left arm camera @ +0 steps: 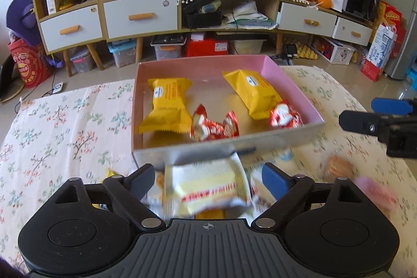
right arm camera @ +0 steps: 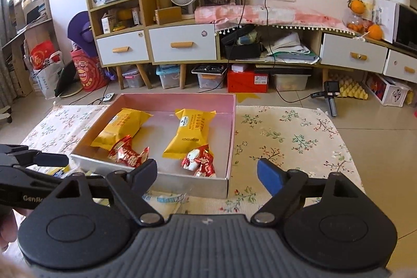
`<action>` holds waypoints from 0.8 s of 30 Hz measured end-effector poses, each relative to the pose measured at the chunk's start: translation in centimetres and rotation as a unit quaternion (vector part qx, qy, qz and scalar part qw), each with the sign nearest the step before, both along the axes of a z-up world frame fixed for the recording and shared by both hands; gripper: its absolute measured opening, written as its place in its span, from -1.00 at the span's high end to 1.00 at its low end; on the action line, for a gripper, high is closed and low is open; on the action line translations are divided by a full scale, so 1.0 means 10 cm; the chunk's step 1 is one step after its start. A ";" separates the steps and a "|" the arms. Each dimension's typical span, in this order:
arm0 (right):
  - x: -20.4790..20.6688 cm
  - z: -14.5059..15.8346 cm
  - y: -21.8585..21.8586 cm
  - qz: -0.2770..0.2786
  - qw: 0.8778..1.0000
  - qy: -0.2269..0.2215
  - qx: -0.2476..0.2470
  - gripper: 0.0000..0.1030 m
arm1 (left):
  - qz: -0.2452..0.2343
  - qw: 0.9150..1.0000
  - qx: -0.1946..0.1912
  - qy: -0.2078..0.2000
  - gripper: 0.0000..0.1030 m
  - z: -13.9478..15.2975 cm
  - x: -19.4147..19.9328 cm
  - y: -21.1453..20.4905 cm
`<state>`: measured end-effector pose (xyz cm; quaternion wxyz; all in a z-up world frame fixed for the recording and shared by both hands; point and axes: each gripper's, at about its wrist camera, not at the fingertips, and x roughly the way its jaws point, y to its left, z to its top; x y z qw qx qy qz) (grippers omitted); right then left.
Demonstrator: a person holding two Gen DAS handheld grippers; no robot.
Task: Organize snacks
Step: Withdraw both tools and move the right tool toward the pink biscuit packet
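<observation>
A pink box (left arm camera: 208,150) on the floral cloth holds two yellow packets (left arm camera: 166,106) (left arm camera: 254,93) and red candies (left arm camera: 213,127) (left arm camera: 285,116). My left gripper (left arm camera: 208,175) is open just before the box's near wall. A blurred white-and-yellow packet (left arm camera: 208,189) lies between its fingers, and neither pad touches it. At the right edge of this view is my right gripper (left arm camera: 359,111). In the right wrist view my right gripper (right arm camera: 207,168) is open and empty over the box's near right corner (right arm camera: 226,184). My left gripper (right arm camera: 36,154) shows at the left there.
Loose snacks lie on the cloth: a round orange biscuit (left arm camera: 338,168), a blurred pink packet (left arm camera: 375,189), a yellow piece (left arm camera: 110,172) and a white-blue wrapper (right arm camera: 169,198). Floral cloth (right arm camera: 286,137) lies bare right of the box. Cabinets (right arm camera: 182,43) stand beyond the floor.
</observation>
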<state>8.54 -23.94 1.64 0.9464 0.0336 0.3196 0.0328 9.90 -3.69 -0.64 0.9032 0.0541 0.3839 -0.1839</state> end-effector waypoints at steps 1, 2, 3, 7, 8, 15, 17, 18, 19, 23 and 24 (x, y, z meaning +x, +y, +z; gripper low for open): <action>-0.03 0.01 0.00 0.002 1.000 0.001 -0.002 -0.69 | -0.001 1.000 0.004 0.001 -0.82 0.00 -0.04 0.00; -0.06 0.02 0.00 0.005 1.000 0.001 -0.004 -0.71 | -0.002 1.000 0.008 0.002 -0.83 0.01 -0.08 0.00; -0.09 0.03 0.00 0.007 1.000 0.001 -0.007 -0.75 | -0.003 1.000 0.011 0.003 -0.83 0.02 -0.12 0.01; -0.21 0.03 -0.03 0.010 1.000 0.006 -0.011 -0.83 | -0.007 1.000 0.009 -0.004 -0.90 0.04 -0.28 0.08; -0.24 0.03 -0.04 0.010 1.000 0.006 -0.012 -0.86 | -0.006 1.000 0.007 -0.007 -0.91 0.03 -0.32 0.11; -0.43 -0.02 -0.07 0.014 0.999 0.010 -0.031 -0.97 | 0.003 1.000 -0.009 0.007 -0.91 -0.03 -0.47 0.30; -0.49 -0.04 -0.09 0.015 0.999 0.011 -0.035 -0.97 | 0.003 1.000 -0.006 0.002 -0.91 -0.05 -0.52 0.36; -0.51 -0.05 -0.10 0.016 0.999 0.012 -0.037 -0.97 | 0.003 1.000 -0.003 -0.003 -0.91 -0.07 -0.55 0.39; -0.54 -0.06 -0.11 0.016 0.999 0.011 -0.038 -0.97 | 0.001 1.000 0.000 -0.007 -0.91 -0.08 -0.58 0.41; -0.64 -0.10 -0.14 0.013 0.999 0.010 -0.043 -0.99 | 0.001 1.000 0.002 -0.025 -0.91 -0.11 -0.68 0.52; -0.66 -0.11 -0.14 0.012 0.999 0.009 -0.044 -0.99 | 0.003 1.000 0.000 -0.028 -0.91 -0.13 -0.70 0.55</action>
